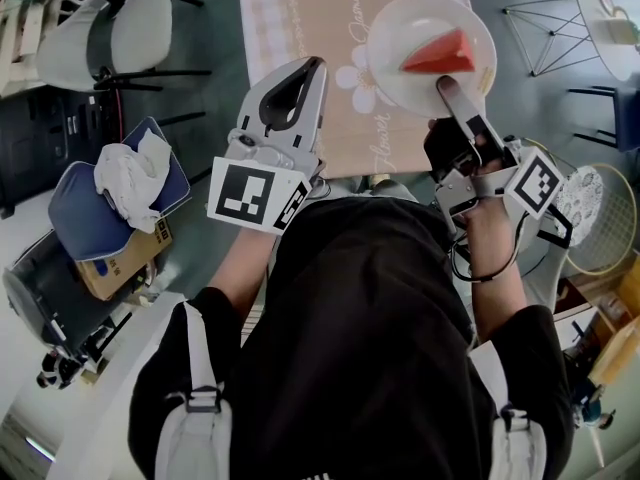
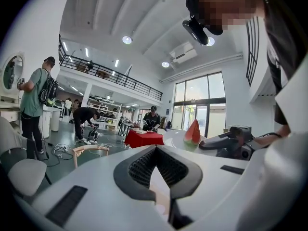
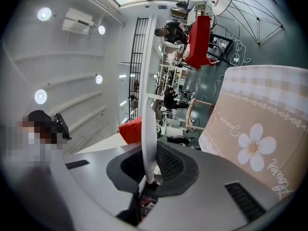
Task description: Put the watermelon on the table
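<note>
Surrounding the beige flowered tablecloth (image 1: 300, 28), grey-green floor (image 1: 215, 38), white chair (image 1: 140, 28).

Head view looks steeply down; gripper views, seemingly level, share the plate (image 1: 400, 26).
</note>
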Action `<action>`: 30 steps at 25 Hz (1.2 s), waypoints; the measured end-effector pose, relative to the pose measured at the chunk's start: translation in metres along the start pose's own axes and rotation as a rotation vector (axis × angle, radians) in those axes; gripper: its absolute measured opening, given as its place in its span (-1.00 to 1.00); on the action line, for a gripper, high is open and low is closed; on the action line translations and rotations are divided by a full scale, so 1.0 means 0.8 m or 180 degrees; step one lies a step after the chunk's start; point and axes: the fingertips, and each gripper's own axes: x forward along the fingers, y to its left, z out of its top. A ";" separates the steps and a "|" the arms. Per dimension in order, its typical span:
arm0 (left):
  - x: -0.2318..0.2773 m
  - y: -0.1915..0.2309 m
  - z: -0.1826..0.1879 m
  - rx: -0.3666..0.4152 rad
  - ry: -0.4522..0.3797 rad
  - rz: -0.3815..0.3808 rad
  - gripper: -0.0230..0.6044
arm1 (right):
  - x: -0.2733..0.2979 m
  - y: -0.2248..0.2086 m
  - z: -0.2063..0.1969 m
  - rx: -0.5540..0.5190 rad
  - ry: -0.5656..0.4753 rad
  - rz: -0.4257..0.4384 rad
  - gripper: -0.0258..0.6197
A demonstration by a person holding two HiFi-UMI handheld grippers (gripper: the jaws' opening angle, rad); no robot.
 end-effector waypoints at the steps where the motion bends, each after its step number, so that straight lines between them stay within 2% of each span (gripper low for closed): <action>1: 0.001 0.003 0.000 -0.0001 -0.0003 -0.0018 -0.90 | 0.003 0.001 0.000 -0.0007 -0.0019 -0.0003 -0.83; 16: 0.017 0.014 0.003 -0.0005 -0.0018 -0.0189 -0.90 | 0.018 0.005 0.007 -0.0066 -0.0141 -0.0015 -0.83; 30: 0.041 0.015 0.003 0.0001 0.0065 0.0087 -0.90 | 0.031 -0.017 0.042 -0.0058 0.0161 0.0022 -0.83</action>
